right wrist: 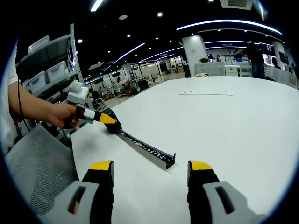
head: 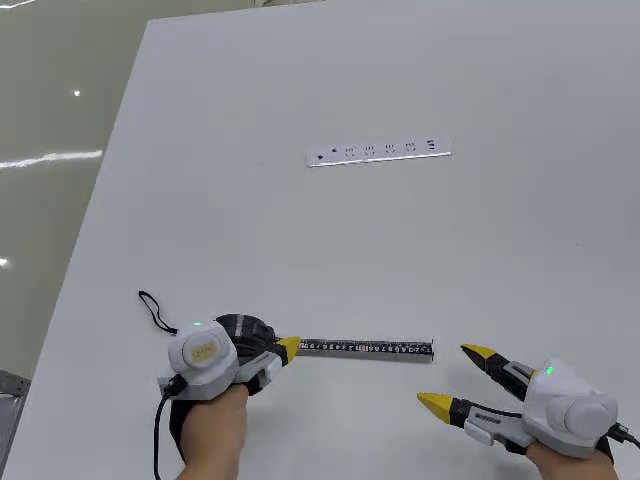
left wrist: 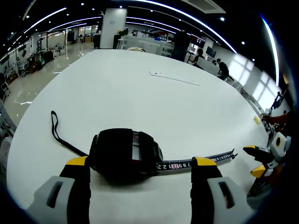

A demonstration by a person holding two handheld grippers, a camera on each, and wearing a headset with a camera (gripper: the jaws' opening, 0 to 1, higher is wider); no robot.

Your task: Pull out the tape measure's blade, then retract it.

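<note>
The black tape measure (head: 245, 333) lies on the white table (head: 350, 250) at the near left, its blade (head: 365, 348) pulled out a short way to the right. My left gripper (head: 262, 340) is open, and its jaws straddle the case (left wrist: 126, 151) without clamping it. The blade's hooked end (right wrist: 170, 161) rests on the table just ahead of my right gripper (right wrist: 150, 165), which is open with nothing between its jaws. In the head view that right gripper (head: 457, 377) sits just right of the blade tip (head: 430, 349). A black wrist strap (left wrist: 58, 130) trails left from the case.
A white power strip (head: 378, 152) lies flat further back on the table. The table's left edge (head: 90, 230) drops to a glossy floor. In the right gripper view, a grey mesh chair (right wrist: 37, 163) stands at the left.
</note>
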